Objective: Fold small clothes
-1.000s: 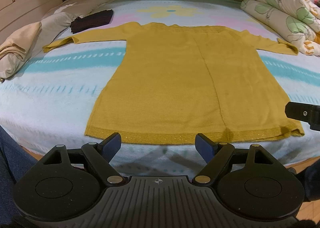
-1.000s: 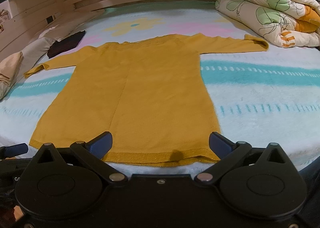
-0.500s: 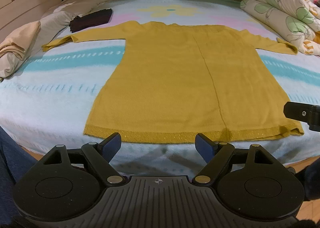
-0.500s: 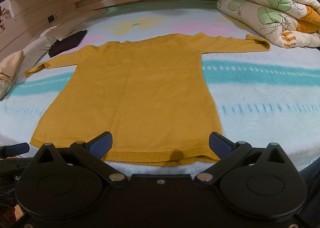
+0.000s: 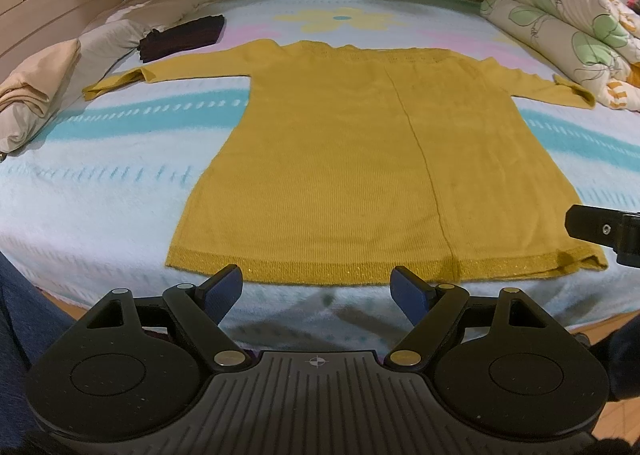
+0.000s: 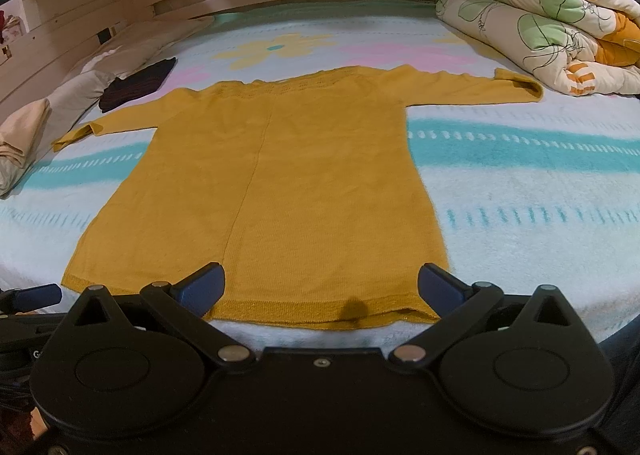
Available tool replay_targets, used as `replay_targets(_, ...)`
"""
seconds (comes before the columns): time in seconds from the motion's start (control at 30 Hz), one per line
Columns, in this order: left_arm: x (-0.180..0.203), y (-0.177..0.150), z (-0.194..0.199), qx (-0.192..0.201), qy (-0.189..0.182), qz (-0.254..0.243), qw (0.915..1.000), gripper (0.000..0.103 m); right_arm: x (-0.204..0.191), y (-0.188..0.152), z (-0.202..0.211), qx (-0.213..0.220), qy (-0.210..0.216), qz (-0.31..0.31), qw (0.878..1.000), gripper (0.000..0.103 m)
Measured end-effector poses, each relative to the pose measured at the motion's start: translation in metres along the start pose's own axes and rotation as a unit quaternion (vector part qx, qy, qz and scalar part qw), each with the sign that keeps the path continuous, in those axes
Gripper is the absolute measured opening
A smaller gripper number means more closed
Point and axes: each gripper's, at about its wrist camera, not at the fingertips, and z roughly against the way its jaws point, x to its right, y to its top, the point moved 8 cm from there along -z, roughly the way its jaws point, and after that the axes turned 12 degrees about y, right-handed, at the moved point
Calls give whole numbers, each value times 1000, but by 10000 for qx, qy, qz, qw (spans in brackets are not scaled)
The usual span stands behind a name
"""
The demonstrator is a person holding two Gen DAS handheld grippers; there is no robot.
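A mustard-yellow knit sweater (image 5: 360, 175) (image 6: 280, 183) lies flat on the bed, sleeves spread to both sides, hem toward me. My left gripper (image 5: 318, 289) hovers open just short of the hem's left half, nothing between its blue pads. My right gripper (image 6: 320, 287) stands open above the hem's right half, its jaws wide, holding nothing. The right gripper's finger (image 5: 600, 233) pokes in at the right edge of the left wrist view; the left gripper's fingertip (image 6: 38, 295) shows at the left edge of the right wrist view.
The bed (image 5: 100, 195) has a pale blue blanket with teal stripes. A dark folded garment (image 5: 182, 35) and beige folded cloths (image 5: 36, 83) lie at the left by pillows. A rolled floral quilt (image 6: 552, 39) sits at the far right. A wooden headboard runs behind.
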Motion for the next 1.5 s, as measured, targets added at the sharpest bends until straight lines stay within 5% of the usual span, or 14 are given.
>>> replay_targets(0.47, 3, 2, -3, -116, -70, 29, 9999, 81, -11, 0, -2, -50, 147, -183, 9997, 102)
replay_targets(0.6, 4, 11, -1, -31, -73, -39, 10000, 81, -1, 5, -2, -136, -297, 248, 9992, 102)
replay_targets(0.77, 9, 32, -1, 77, -162, -239, 9996, 80, 2, 24, 3, 92, 8, -25, 10000, 102)
replay_targets(1.33, 37, 182, -50, 246, -612, -268, 9975, 71, 74, 131, -19, -320, -433, 226, 9983, 101)
replay_targets(1.5, 53, 220, -79, 103, -666, -262, 9974, 71, 123, 164, -53, -606, -1050, 470, 9915, 78)
